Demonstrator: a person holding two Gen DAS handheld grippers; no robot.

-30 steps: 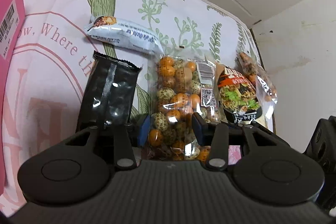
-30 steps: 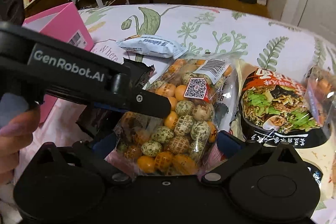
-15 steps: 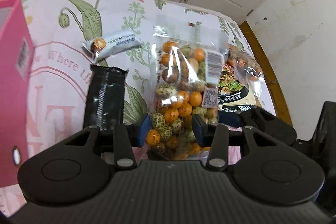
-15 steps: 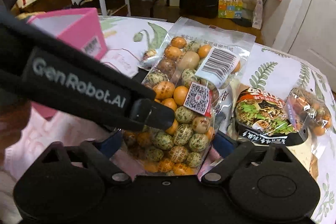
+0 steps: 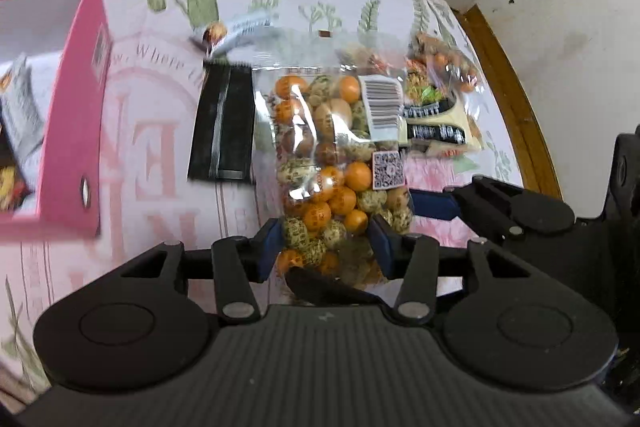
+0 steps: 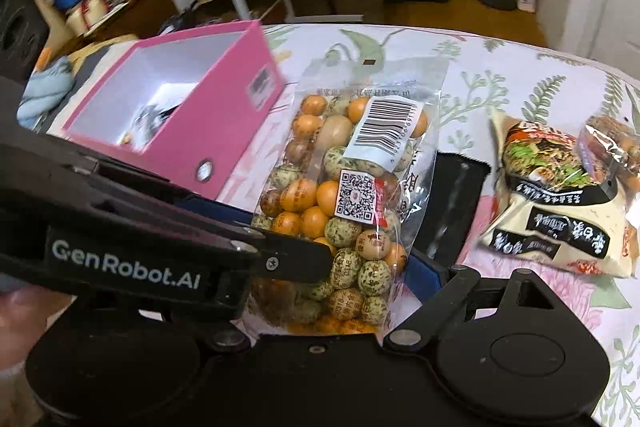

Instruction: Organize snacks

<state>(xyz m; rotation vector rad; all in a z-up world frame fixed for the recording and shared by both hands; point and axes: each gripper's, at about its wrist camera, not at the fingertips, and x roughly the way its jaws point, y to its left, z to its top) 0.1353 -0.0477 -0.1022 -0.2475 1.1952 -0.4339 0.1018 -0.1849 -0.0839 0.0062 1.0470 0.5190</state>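
Note:
A clear bag of orange and speckled coated nuts (image 5: pixel 332 167) (image 6: pixel 352 187) hangs upright above the floral tablecloth, held at its lower end by both grippers. My left gripper (image 5: pixel 326 243) has its blue pads against the bag's sides, and its jaws are opening. The right gripper (image 6: pixel 332 259) spans the same end more widely; its right pad (image 6: pixel 428 267) touches the bag, while its left finger is hidden behind the left gripper's finger (image 6: pixel 280 259). The open pink box (image 5: pixel 72 107) (image 6: pixel 236 115) stands to the left with packets inside.
On the cloth lie a black packet (image 5: pixel 222 123) (image 6: pixel 452 203), a white packet (image 5: pixel 244 31), a noodle packet (image 6: pixel 560 195) and a small clear snack bag (image 6: pixel 612 143). The table's wooden edge (image 5: pixel 516 115) runs on the right by a wall. Furniture stands beyond the table.
The bag of nuts has come up off the cloth with both grippers, which rose and shifted toward the pink box. The box's inside now shows in both views.

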